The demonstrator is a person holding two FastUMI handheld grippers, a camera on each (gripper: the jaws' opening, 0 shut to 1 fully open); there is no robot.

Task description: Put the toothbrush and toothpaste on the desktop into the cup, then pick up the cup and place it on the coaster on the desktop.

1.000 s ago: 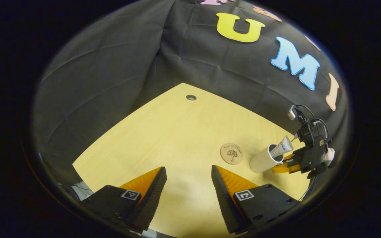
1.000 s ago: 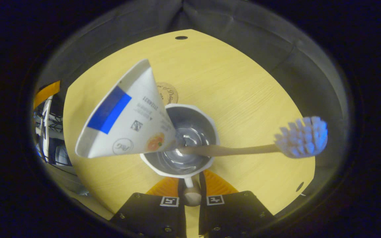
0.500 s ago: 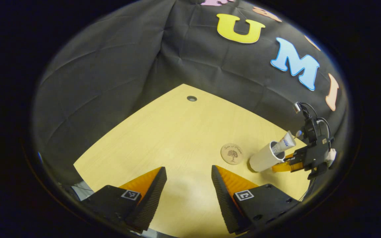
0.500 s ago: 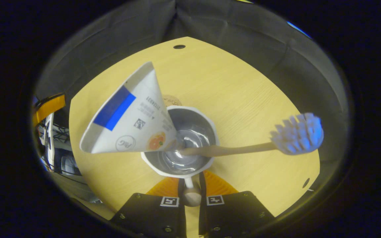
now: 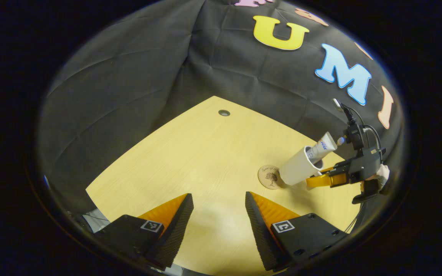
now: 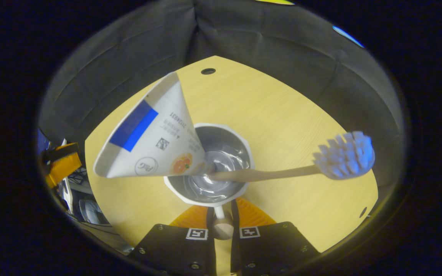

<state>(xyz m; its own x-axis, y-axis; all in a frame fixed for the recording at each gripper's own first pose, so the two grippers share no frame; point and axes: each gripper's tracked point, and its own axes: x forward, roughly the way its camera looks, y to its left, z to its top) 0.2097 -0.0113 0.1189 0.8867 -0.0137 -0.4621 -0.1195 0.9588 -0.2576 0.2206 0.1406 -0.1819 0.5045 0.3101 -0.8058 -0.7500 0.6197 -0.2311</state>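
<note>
Cup (image 5: 296,171) with toothpaste (image 6: 150,135) and toothbrush (image 6: 282,168), handle clenched by right tool (image 6: 223,214), above coaster (image 5: 269,177).

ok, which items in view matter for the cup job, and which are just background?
In the job:
- cup, held by its handle in the right tongs
- toothpaste and toothbrush, both in the cup
- coaster

Just there:
- left tongs, open, holding nothing
- desktop with its cable hole

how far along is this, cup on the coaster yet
Toothpaste and toothbrush are already in the cup. The right gripper holds the cup by its handle, lifted beside the coaster. Left: setting it down on the coaster. The left gripper waits open.
</note>
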